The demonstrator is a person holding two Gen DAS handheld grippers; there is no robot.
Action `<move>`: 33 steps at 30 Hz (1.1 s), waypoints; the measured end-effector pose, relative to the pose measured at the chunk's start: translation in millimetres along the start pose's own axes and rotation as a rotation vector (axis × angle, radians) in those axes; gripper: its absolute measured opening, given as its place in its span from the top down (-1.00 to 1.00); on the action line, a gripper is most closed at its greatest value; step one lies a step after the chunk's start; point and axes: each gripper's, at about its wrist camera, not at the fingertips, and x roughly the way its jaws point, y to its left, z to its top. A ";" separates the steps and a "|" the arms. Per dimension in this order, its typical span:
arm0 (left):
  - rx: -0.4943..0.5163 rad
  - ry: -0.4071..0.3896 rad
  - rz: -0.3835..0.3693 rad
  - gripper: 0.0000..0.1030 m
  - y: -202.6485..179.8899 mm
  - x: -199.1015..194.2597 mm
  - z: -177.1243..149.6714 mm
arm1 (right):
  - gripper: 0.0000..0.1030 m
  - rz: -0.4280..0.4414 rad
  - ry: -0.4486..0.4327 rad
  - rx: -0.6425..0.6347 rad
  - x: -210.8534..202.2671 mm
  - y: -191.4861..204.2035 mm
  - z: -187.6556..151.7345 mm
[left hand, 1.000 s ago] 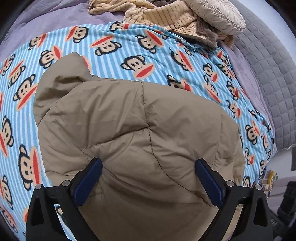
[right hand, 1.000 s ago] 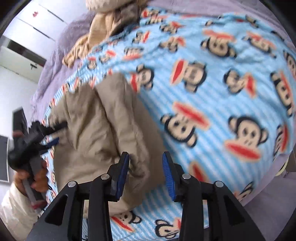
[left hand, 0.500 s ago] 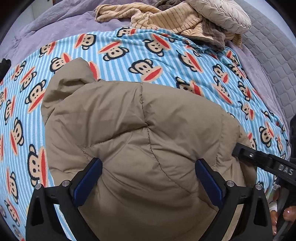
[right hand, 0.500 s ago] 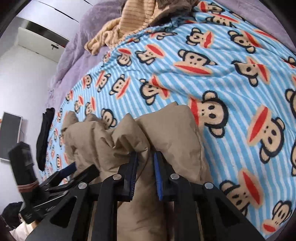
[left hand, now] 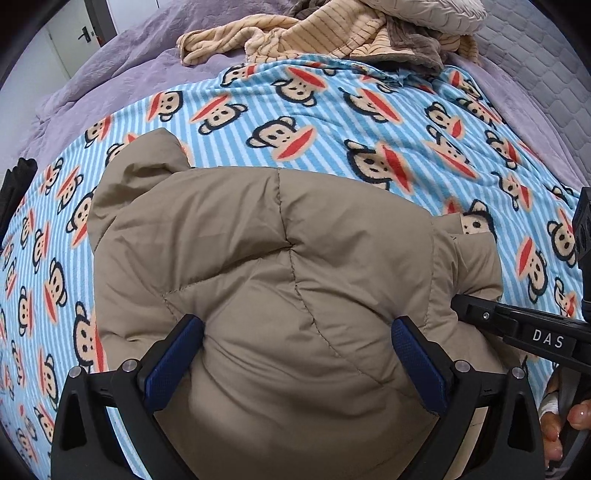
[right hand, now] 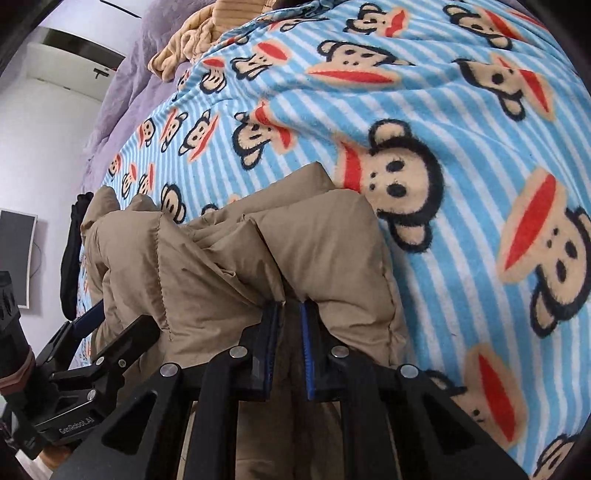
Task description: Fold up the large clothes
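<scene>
Tan puffer jacket (left hand: 280, 280) lay bunched on the monkey-print blanket (left hand: 332, 122) over the bed. My left gripper (left hand: 295, 362) stood spread wide over it; right gripper (right hand: 288, 332) was pinched onto a jacket fold.

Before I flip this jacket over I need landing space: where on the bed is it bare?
The monkey blanket lies bare between the tan jacket and the heap of beige throws, and again to the jacket's right. The head end is crowded, and a dark garment lies off the jacket's left side.
</scene>
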 end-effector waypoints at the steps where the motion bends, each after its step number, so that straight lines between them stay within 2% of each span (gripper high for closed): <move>1: -0.001 0.001 0.003 -0.97 0.0 -1.0 -0.6 | 0.77 0.001 0.003 -0.003 -2.7 0.8 -2.0; 9: -0.014 -0.025 -0.002 -0.97 4.8 -5.0 -6.4 | 0.69 -0.053 -0.019 -0.068 -32.0 19.4 -23.4; 14: -0.019 -0.035 -0.010 -0.97 7.8 -7.5 -8.4 | 0.68 -0.032 -0.058 -0.115 -66.4 30.2 -59.6; 20: -0.040 -0.032 -0.036 -0.97 18.7 -31.0 -12.7 | 0.65 -0.067 -0.033 -0.118 -68.4 31.8 -94.2; 23: -0.038 -0.038 -0.032 -0.97 30.3 -50.1 -27.1 | 0.53 -0.078 -0.029 -0.094 -62.1 28.5 -98.4; 27: -0.083 0.010 -0.048 -0.97 53.1 -63.9 -58.1 | 0.42 -0.085 0.000 -0.053 -49.2 21.3 -101.0; 33: -0.160 0.060 -0.071 -0.97 70.8 -74.2 -102.0 | 0.39 -0.088 0.019 -0.008 -46.7 21.8 -106.3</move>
